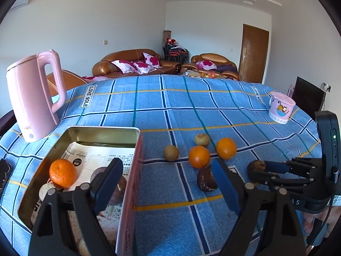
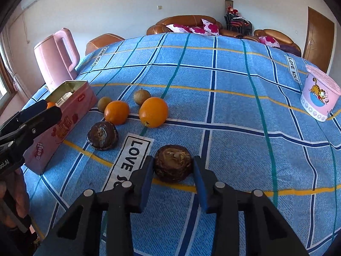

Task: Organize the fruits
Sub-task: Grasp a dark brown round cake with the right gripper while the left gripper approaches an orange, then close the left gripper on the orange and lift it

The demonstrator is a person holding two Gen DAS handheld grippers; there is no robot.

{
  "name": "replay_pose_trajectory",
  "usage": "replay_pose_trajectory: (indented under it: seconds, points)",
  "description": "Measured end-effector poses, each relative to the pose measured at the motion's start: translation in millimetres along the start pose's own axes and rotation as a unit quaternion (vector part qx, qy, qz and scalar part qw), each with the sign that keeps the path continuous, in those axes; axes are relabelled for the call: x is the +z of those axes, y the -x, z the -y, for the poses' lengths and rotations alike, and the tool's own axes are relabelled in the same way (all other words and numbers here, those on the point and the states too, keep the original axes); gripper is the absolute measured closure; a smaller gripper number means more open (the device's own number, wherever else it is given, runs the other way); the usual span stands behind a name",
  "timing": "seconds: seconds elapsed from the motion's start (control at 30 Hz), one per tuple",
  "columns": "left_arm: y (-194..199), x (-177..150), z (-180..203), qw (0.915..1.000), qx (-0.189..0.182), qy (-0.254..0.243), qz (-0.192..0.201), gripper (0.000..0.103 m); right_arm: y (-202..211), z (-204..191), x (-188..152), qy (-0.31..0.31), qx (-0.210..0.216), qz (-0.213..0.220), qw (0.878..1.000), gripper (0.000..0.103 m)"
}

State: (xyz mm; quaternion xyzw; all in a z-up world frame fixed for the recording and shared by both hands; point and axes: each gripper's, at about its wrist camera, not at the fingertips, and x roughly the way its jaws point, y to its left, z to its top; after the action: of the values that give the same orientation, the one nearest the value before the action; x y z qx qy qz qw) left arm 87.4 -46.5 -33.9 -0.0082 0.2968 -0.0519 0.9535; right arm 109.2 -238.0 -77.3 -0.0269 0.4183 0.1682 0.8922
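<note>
Two tools work over a tabletop covered in a blue checked cloth. At the far left a pink kettle stands upright, and just beside it sits an open pink tin lined with printed paper. Inside the tin lie a small orange, a pale round fruit touching it, and a dark purple-brown fruit partly hidden behind a tool finger. The left tool hovers with its fingers spread wide, one over the tin and one over the cloth, and it holds nothing. To the right of the tin, loose on the cloth, rest a small brown fruit, a second brown one farther back, and two oranges close together. Nearer the front lies a dark shrivelled fruit, near the tin's side. Farther right, the right tool has its two blue pads on either side of another dark brown fruit, which sits on the cloth beside a "LOVE" label; the pads touch or nearly touch it, so whether the grip is firm cannot be told. At the far right stands a pink cartoon tub, well apart from the fruit.
</note>
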Motion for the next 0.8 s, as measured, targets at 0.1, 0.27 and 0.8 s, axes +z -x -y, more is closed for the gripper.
replay_pose_trajectory:
  seconds: [0.1, 0.27, 0.8]
  points:
    - [-2.0, 3.3, 4.9, 1.0000, -0.003, -0.007, -0.001, 0.015, 1.2, 0.2, 0.9, 0.002, 0.001, 0.002, 1.000, 0.065]
    - [-17.2, 10.8, 14.8, 0.9997, -0.009, -0.015, -0.015, 0.019, 10.5, -1.5, 8.7, 0.001, -0.017, 0.029, 0.999, 0.065]
    - [-77.0, 12.3, 39.0, 0.9917, -0.068, -0.009, -0.109, 0.059, -2.0, 11.0, 28.0, -0.020, -0.050, 0.048, 0.997, 0.065]
